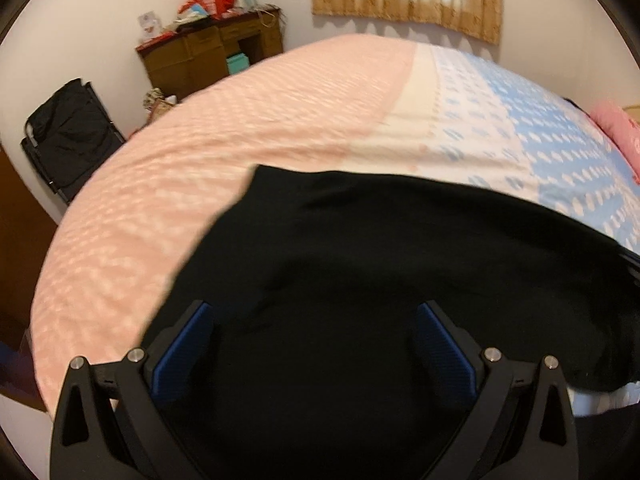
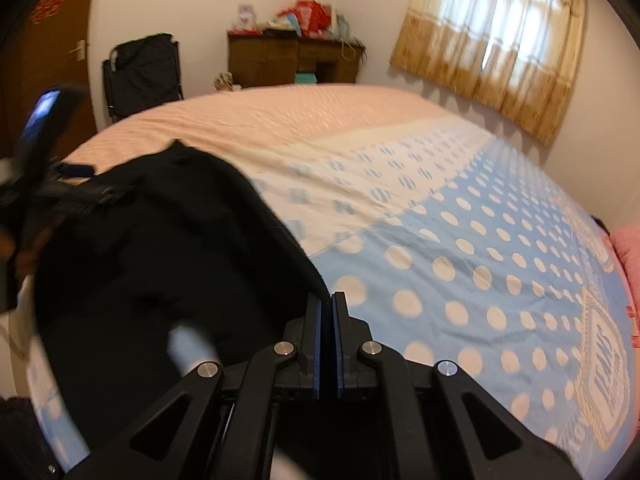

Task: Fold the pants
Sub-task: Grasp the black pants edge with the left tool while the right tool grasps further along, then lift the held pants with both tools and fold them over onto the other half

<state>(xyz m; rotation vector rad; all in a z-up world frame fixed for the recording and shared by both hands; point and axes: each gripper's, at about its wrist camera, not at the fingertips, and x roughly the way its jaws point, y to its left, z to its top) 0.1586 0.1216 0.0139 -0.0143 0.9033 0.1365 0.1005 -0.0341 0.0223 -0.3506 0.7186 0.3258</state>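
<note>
- The word "JEANS" is read on a cream printed patch (image 2: 604,376) of the bedspread (image 2: 460,280) near its right edge (the smaller lettering beneath is too blurred to be made out).
- The black pants (image 1: 360,260) are spread on the bed's near edge, over the pink, cream and blue zones of the spread.
- The left tongs (image 1: 314,320) are held wide open above the pants, with black cloth seen between the blue pads (image 1: 444,344).
- The right tongs (image 2: 327,308) are pressed shut on the pants' edge at their right end.
- A cluttered wooden desk (image 1: 208,60), a dark folding chair (image 1: 68,136) and a curtained window (image 2: 500,40) are seen beyond.
</note>
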